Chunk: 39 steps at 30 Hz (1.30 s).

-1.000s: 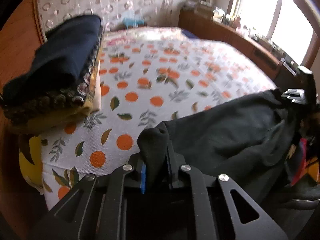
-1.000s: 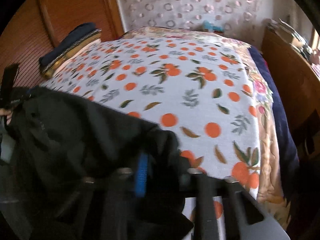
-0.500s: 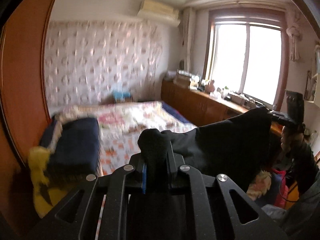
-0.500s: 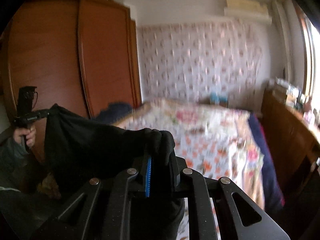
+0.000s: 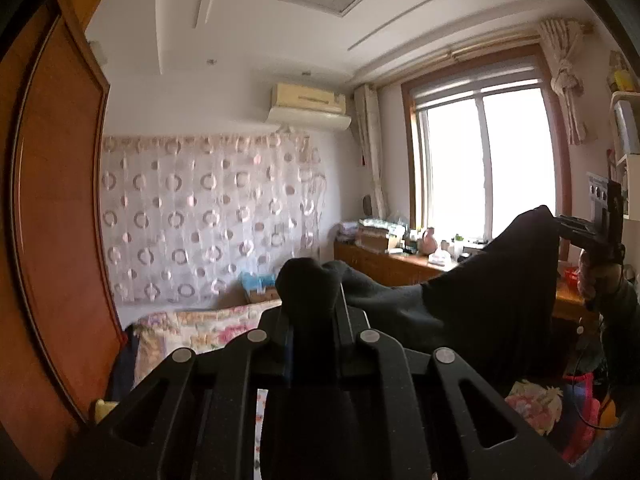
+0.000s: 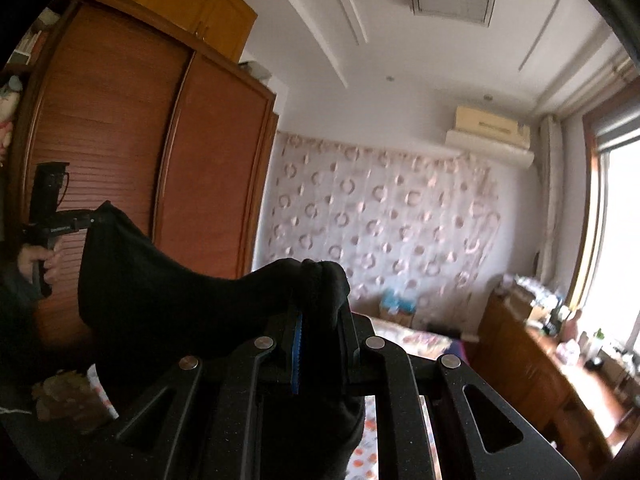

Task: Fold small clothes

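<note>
A black garment [image 5: 480, 304] hangs stretched in the air between both grippers. My left gripper [image 5: 312, 320] is shut on one bunched corner of it. My right gripper [image 6: 318, 316] is shut on the other corner [image 6: 316, 280]. The cloth sags between them [image 6: 160, 292]. The right gripper shows at the far right of the left wrist view [image 5: 592, 236], and the left gripper at the far left of the right wrist view [image 6: 60, 226]. Both are raised and tilted upward, well above the bed.
The bed with its floral quilt [image 5: 192, 328] and orange-print sheet [image 6: 368, 424] lies below. A wooden wardrobe [image 6: 120, 140] stands on the left. A cluttered wooden sideboard [image 5: 392, 264] runs under the window [image 5: 488, 160]. A patterned curtain [image 5: 200, 216] covers the far wall.
Both grippers have lifted the black garment up off the bed and tilted upward. The views now show walls and ceiling instead of the bedsheet and the folded pile.
</note>
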Available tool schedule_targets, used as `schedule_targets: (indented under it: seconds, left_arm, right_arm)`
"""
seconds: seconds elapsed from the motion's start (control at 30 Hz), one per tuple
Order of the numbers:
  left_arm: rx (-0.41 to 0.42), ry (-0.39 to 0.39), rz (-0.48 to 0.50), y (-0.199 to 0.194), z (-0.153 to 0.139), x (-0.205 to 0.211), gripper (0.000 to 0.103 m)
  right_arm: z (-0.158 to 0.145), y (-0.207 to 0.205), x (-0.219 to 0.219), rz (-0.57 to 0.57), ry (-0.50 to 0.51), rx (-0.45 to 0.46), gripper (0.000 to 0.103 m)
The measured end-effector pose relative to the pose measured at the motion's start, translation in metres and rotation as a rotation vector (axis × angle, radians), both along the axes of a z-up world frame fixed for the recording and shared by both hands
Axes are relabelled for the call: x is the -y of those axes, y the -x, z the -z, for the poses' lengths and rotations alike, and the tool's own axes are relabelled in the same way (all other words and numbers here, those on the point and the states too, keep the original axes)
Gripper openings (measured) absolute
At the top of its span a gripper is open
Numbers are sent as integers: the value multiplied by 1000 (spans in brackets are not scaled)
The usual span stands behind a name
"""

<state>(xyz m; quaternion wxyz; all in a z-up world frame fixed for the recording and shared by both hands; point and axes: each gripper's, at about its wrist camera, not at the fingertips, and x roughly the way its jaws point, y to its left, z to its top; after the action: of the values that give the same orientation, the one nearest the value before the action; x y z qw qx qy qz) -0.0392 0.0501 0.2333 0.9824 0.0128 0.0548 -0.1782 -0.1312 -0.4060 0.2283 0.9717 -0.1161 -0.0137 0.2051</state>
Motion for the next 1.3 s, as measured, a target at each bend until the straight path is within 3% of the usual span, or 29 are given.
schedule_targets:
  seconds: [0.2, 0.43, 0.57, 0.67, 0.77, 1.07, 1.17, 1.3]
  left_arm:
    - [53, 10, -11, 2, -12, -4, 14]
    - [22, 9, -14, -10, 0, 1, 15]
    - [-21, -20, -29, -49, 10, 6, 15]
    - [-65, -45, -44, -84, 24, 12, 15]
    - [-138, -74, -62, -135, 56, 21, 15]
    - [-421, -142, -83, -288, 203, 55, 15]
    - [-453, -149, -94, -307, 223, 64, 15]
    - [-479, -152, -108, -323, 235, 69, 15]
  right_arm:
    - [-7, 11, -2, 39, -17, 20, 13]
    - [15, -8, -37, 67, 10, -19, 13]
    - [5, -29, -34, 114, 29, -56, 13]
    - [6, -67, -40, 150, 55, -129, 13]
    - [24, -122, -46, 178, 76, -232, 13]
    - [135, -287, -77, 249, 112, -550, 13]
    - [146, -320, -87, 273, 113, -599, 13]
    - [138, -348, -89, 290, 91, -633, 13]
